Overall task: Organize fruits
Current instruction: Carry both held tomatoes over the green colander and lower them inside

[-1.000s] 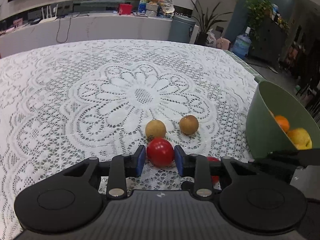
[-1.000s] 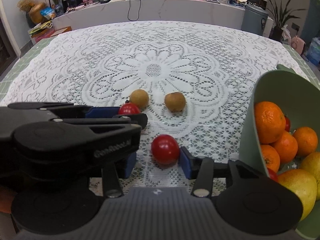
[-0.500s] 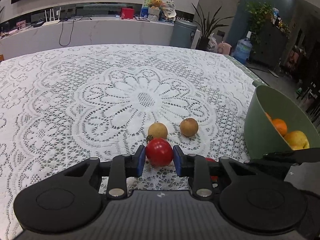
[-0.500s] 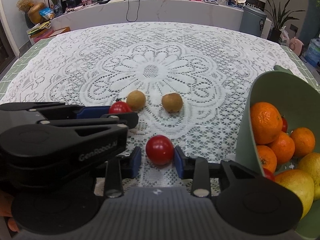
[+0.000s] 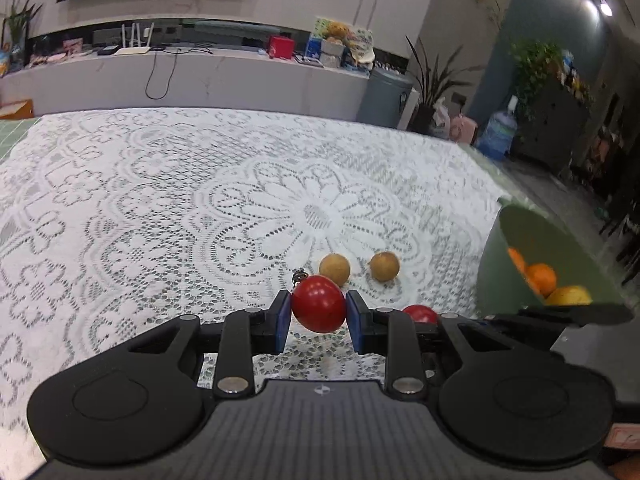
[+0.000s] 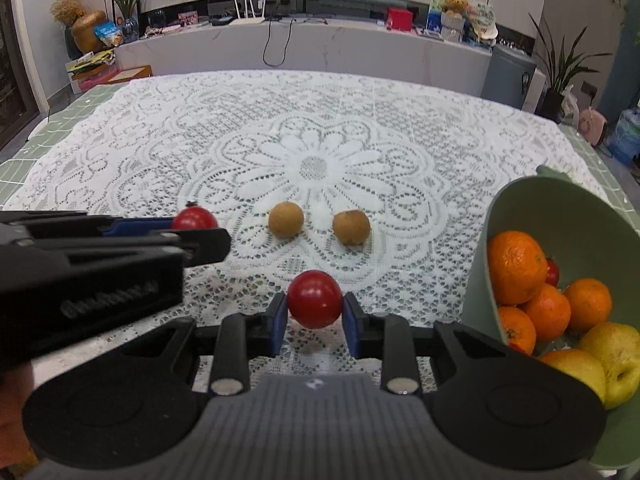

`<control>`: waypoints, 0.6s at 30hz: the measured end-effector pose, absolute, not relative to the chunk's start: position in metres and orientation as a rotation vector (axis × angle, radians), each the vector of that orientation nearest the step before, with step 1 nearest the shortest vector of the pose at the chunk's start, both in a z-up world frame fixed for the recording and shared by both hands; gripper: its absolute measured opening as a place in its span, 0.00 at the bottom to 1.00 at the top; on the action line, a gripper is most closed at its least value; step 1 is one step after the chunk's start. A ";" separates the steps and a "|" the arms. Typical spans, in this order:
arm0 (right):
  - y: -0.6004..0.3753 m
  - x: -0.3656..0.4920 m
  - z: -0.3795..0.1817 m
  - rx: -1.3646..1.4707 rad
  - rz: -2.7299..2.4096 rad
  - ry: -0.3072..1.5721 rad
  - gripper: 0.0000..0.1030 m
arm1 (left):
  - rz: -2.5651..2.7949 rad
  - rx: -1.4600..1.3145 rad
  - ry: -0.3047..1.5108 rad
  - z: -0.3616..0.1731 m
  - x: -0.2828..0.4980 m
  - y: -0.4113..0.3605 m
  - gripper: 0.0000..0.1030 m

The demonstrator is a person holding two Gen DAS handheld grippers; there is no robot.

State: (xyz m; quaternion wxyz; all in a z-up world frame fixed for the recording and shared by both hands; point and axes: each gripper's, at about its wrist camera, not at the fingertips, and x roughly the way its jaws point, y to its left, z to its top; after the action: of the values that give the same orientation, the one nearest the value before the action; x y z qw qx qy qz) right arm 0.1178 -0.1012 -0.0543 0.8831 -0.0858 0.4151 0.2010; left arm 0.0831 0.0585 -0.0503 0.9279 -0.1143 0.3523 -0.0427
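Observation:
My left gripper is shut on a red cherry tomato and holds it above the lace tablecloth. My right gripper is shut on a second red tomato, also raised. The left gripper and its tomato show at the left of the right wrist view. The right-hand tomato shows behind the left gripper. Two brown round fruits lie on the cloth beyond both grippers. A green bowl at the right holds oranges and yellow fruit.
The table ends at a green tiled border on the left and far right. A counter with clutter runs behind the table. Plants and a water bottle stand on the floor at the right.
Both grippers closed on their tomatoes and lifted them off the cloth. The two brown fruits and the bowl stayed put.

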 end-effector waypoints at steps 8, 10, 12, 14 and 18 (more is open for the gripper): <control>-0.103 0.090 -0.033 -0.227 0.460 0.721 0.25 | -0.048 -0.273 0.678 -0.033 0.052 0.060 0.31; -0.104 0.083 -0.029 -0.243 0.470 0.692 0.25 | -0.042 -0.280 0.664 -0.028 0.046 0.059 0.31; -0.107 0.076 -0.024 -0.250 0.474 0.665 0.25 | -0.034 -0.279 0.655 -0.023 0.040 0.056 0.31; -0.112 0.071 -0.019 -0.247 0.473 0.645 0.25 | -0.036 -0.276 0.648 -0.018 0.037 0.053 0.31; -0.127 0.062 -0.006 -0.209 0.467 0.610 0.25 | -0.056 -0.262 0.629 -0.007 0.030 0.042 0.31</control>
State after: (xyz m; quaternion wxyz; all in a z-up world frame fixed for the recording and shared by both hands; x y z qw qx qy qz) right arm 0.0621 -0.1274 -0.0063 0.9217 -0.1018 0.2972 0.2274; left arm 0.0296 0.0416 -0.0071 0.9421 -0.1285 0.3086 -0.0274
